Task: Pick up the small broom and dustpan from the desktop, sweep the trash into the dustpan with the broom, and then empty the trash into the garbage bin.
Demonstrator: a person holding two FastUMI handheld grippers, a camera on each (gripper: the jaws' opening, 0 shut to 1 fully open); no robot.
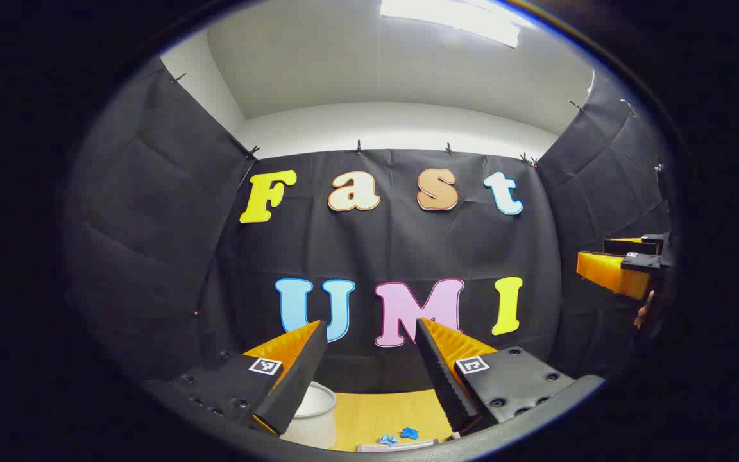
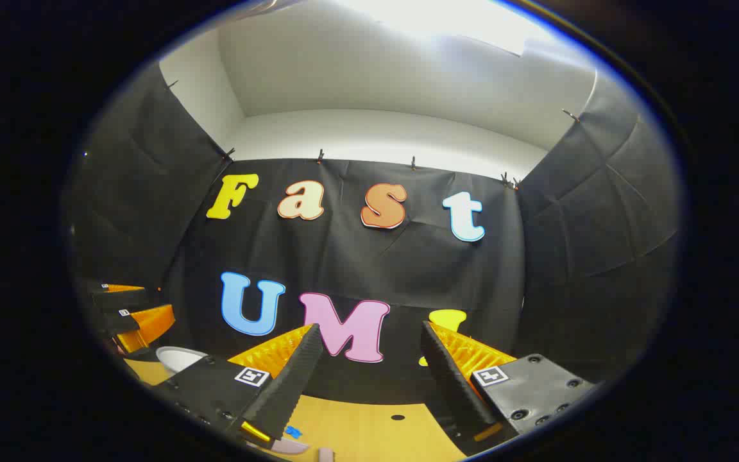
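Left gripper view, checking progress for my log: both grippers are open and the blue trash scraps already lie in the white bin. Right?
Not quite. In the left gripper view the blue trash scraps lie on the wooden desktop, beside the white bin. Both grippers are open.

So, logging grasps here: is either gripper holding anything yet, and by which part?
Nothing is held. The left gripper and right gripper are both open with nothing between their fingers.

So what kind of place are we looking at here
Likely a recording booth for tabletop demos: black cloth walls clipped up on three sides, a wooden desktop holding blue trash scraps, and a white bin.
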